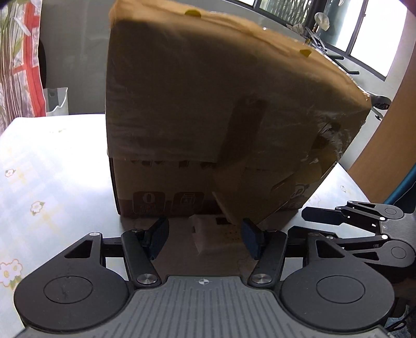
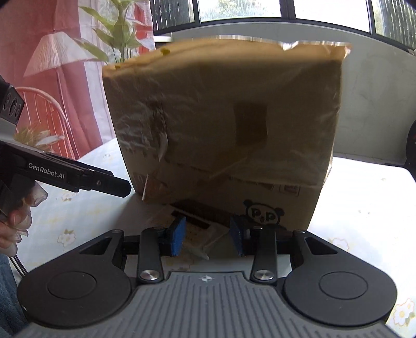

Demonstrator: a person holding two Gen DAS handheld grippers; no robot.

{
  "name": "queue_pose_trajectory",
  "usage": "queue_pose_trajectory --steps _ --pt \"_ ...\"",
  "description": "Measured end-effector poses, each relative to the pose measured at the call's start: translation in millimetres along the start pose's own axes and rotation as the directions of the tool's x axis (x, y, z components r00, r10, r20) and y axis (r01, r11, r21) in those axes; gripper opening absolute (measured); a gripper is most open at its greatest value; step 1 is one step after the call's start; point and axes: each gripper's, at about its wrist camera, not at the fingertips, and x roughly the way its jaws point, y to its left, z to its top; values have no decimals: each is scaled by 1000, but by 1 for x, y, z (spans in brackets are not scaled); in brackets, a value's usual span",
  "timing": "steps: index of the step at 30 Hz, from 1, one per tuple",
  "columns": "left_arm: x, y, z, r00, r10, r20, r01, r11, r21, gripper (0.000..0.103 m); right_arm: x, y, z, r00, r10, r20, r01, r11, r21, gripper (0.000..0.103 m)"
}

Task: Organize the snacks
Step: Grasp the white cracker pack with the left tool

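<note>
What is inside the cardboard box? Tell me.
Cannot be seen: the cardboard box shows only its outer walls and hanging flaps. A white packet lies on the table before it.

Floral-clothed table [image 1: 52, 166] bears cardboard box [image 1: 208, 117], perhaps a packet [image 2: 197, 234].

A table [image 1: 52, 161] under a pale flower-print cloth [image 2: 364, 197] catches bright daylight. Dark-framed windows [image 2: 260, 10] run from twelve to two o'clock. A red patterned curtain [image 2: 65, 78] and leafy plant [image 2: 117, 28] stand at ten o'clock.
</note>
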Motion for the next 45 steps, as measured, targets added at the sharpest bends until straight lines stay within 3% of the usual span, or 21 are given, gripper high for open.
queue_pose_trajectory --steps 3,7,16,18,20,26,37,45 --pt "21 1 -4 1000 4 -27 -4 1000 -27 63 28 0 -9 997 4 -79 -5 1000 -9 47" --pt "42 1 -7 998 -3 -66 -1 998 -60 63 53 7 -13 989 16 -146 -26 997 -67 59" --pt "57 1 -17 997 -12 -70 6 996 -88 63 64 2 -13 987 32 -156 -44 996 -73 60" --pt "57 -1 -20 998 -28 -61 23 996 -83 53 65 4 -13 987 41 -156 -54 995 -82 60" --pt "56 -3 -21 998 -20 -55 15 997 -80 51 66 8 -13 987 49 -155 -63 994 -86 60" --pt "46 -10 -31 998 6 -60 -10 997 -70 46 54 16 -18 989 51 -140 -62 995 -73 40" --pt "30 -27 -60 997 21 -76 -25 998 -58 46 26 36 -34 990 67 -127 -74 996 -55 40" --pt "20 -23 -78 998 4 -71 -11 995 -100 46 6 33 -47 990 82 -115 -84 996 -12 41"
